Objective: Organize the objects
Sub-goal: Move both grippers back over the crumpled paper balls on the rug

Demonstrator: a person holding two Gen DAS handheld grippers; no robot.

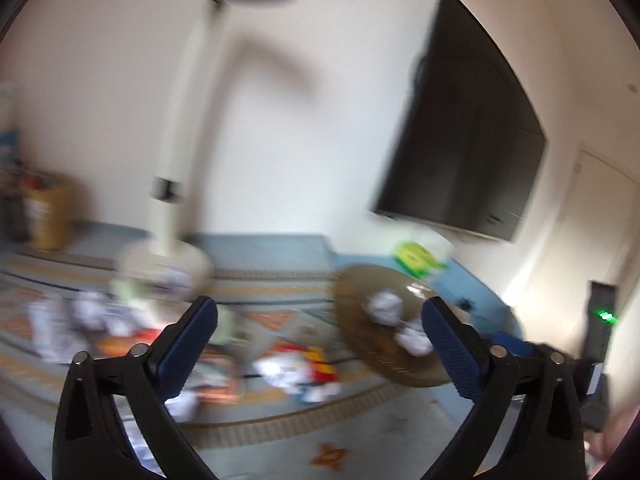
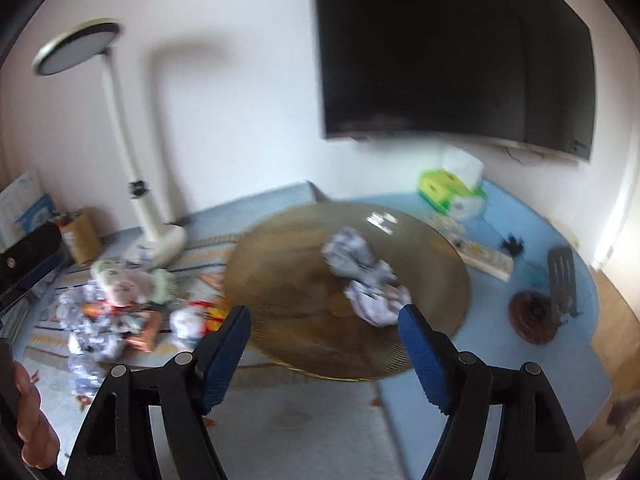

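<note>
A round brown woven tray (image 2: 288,264) lies on the table with crumpled paper balls (image 2: 360,276) inside it. To its left, a blurred heap of crumpled paper and snack wrappers (image 2: 120,308) covers the patterned mat. My right gripper (image 2: 324,314) hovers open and holds nothing, just short of the tray's near rim. In the left wrist view the tray (image 1: 360,292) and its paper balls (image 1: 384,306) sit ahead and to the right, and the heap (image 1: 80,320) spreads to the left. My left gripper (image 1: 320,308) stands wide open and bare above the mat.
A white desk lamp (image 2: 160,236) stands behind the heap. A green tissue box (image 2: 452,192), a power strip (image 2: 484,256), a brown coil (image 2: 532,316) and a dark slotted tool (image 2: 562,276) lie right of the tray. A black screen (image 2: 452,52) hangs on the wall. A hand (image 2: 28,420) shows at the lower left.
</note>
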